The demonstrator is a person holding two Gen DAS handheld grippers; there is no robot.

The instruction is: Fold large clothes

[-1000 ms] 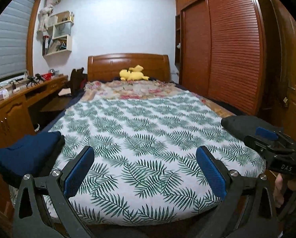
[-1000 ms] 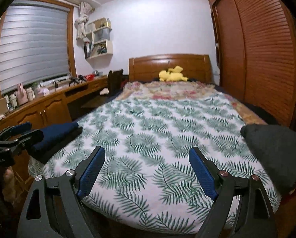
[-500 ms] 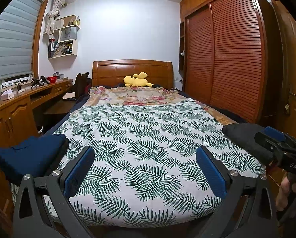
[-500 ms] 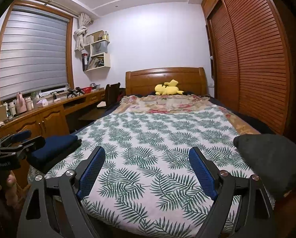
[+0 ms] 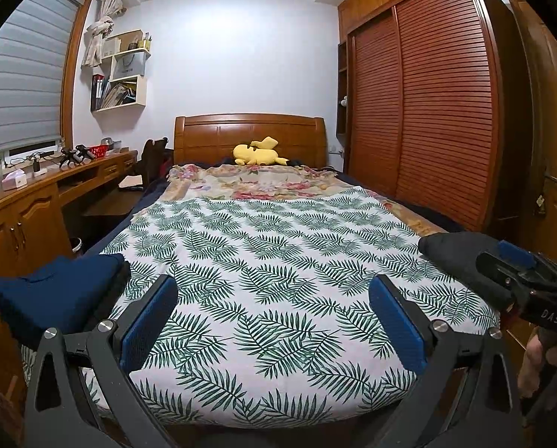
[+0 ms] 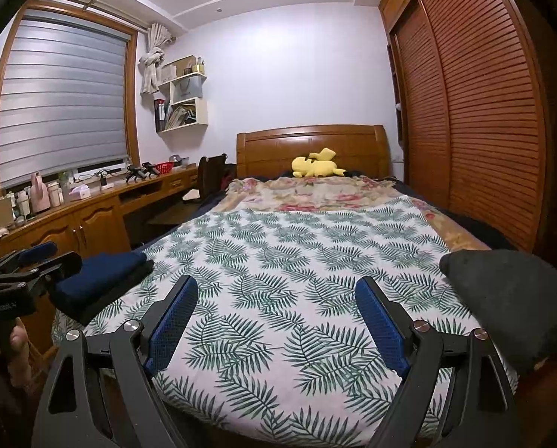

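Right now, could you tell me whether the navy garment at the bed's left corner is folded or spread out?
Folded. The navy garment sits as a compact, thick stack with squared edges on the leaf-print bedspread.

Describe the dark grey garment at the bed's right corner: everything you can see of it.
The dark grey garment is a soft, matte, knit-looking bundle, rumpled into a rounded heap rather than folded flat. It sits on the leaf-print sheet at the bed's near right corner, spilling over the edge. No sleeves, collar or label show. Neither gripper touches it; the right gripper is open beside it.
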